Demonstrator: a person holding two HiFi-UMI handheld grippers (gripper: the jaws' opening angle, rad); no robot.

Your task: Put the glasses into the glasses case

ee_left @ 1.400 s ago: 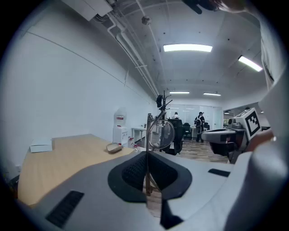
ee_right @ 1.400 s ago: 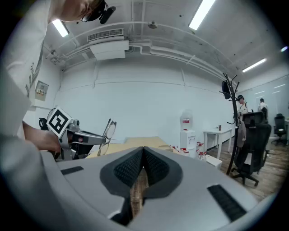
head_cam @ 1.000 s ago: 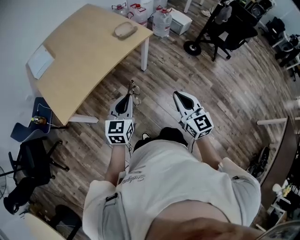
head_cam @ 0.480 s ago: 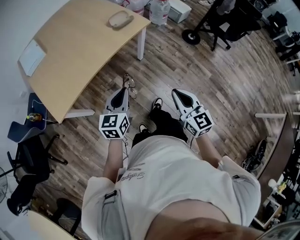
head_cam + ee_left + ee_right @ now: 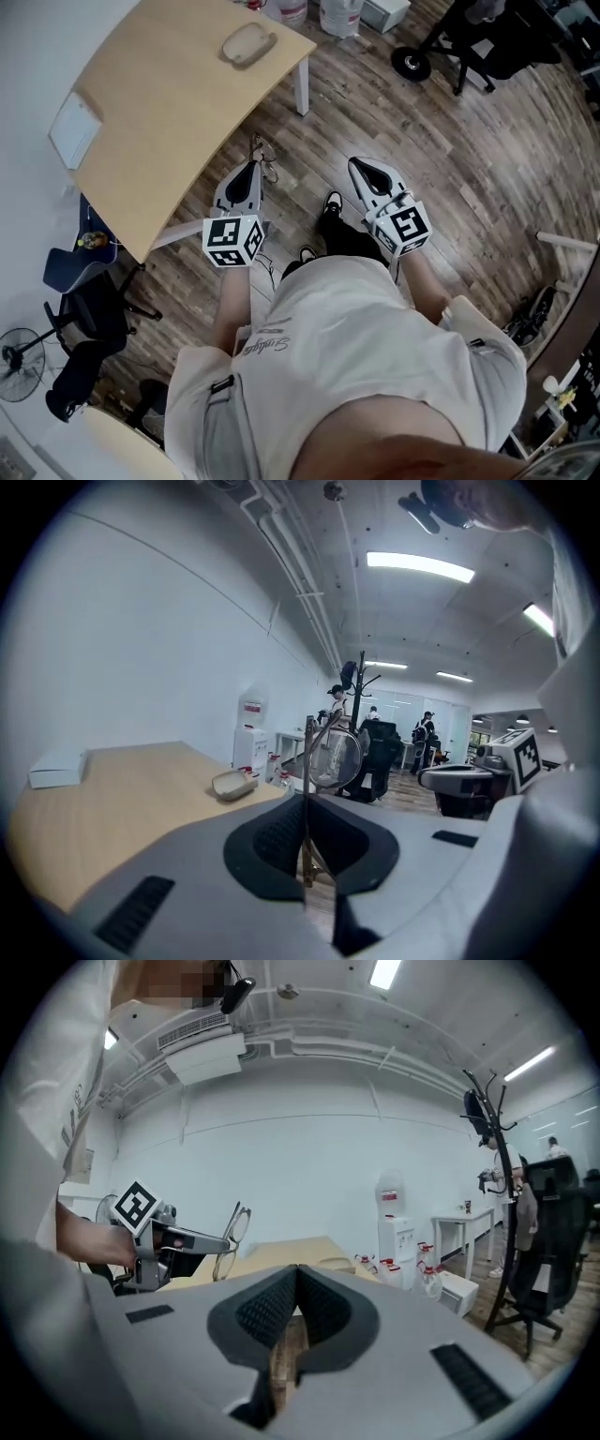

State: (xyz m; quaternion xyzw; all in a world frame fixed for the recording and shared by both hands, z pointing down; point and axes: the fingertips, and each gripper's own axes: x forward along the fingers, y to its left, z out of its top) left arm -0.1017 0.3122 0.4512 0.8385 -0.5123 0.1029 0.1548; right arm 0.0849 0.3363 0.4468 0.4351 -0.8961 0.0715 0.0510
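Note:
My left gripper (image 5: 253, 169) is shut on a pair of thin-framed glasses (image 5: 263, 155), held in the air above the wood floor beside the table's near edge. In the left gripper view the glasses (image 5: 334, 757) stand upright out of the shut jaws. The beige glasses case (image 5: 248, 44) lies open on the far end of the light wooden table (image 5: 169, 122), well ahead of both grippers; it also shows as the case (image 5: 232, 784). My right gripper (image 5: 360, 168) is shut with nothing in it, level with the left one and to its right.
A white flat box (image 5: 75, 131) lies on the table's left part. Water bottles (image 5: 342, 14) stand beyond the table's white leg (image 5: 302, 84). An office chair base (image 5: 412, 64) is at the far right, a blue chair (image 5: 70, 272) and a fan (image 5: 14, 361) at the left.
The person has stepped along the floor, so the table has shifted in view. Both grippers keep their pose, and the glasses stay in the left one.

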